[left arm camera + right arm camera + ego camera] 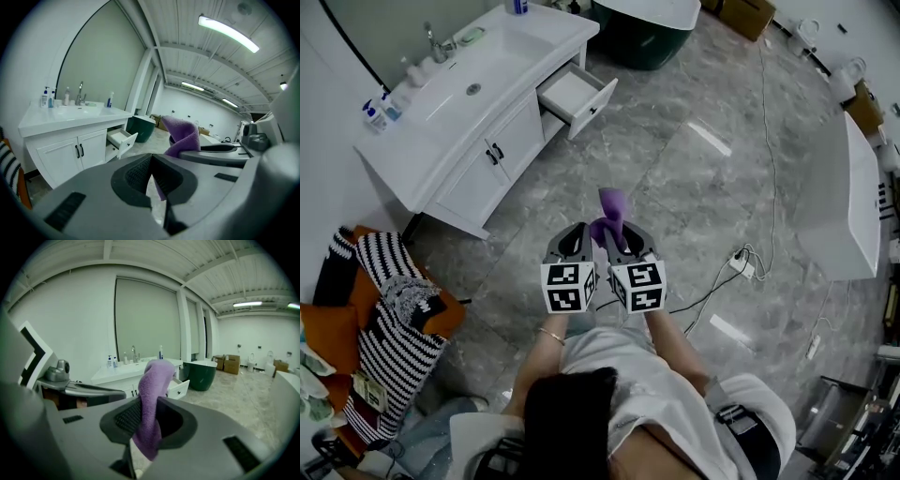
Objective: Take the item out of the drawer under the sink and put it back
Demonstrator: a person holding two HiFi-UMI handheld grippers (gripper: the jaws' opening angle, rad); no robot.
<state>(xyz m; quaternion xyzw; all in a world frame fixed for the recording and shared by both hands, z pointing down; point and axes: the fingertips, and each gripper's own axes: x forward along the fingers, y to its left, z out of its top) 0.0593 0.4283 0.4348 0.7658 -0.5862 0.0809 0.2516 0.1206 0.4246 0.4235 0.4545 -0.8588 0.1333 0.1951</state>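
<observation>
R gripper (149,401) was clamped on purple cloth (154,376), held over floor (703,197), well apart from open drawer (577,97) of sink cabinet (478,178); L gripper (153,155) was closed, empty

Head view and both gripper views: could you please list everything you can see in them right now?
vanity cabinet: one, white, far left against the wall
drawer: one, white, pulled open at the vanity's right end
faucet: one, silver, behind the basin
bathtub: one, dark green, beyond the drawer
striped fabric: one, black and white, near left
power strip: one, white, on the floor with cables
purple cloth: one, purple, clamped in the right gripper
left gripper: one, grey, jaws together, empty
right gripper: one, grey, jaws closed on the cloth
</observation>
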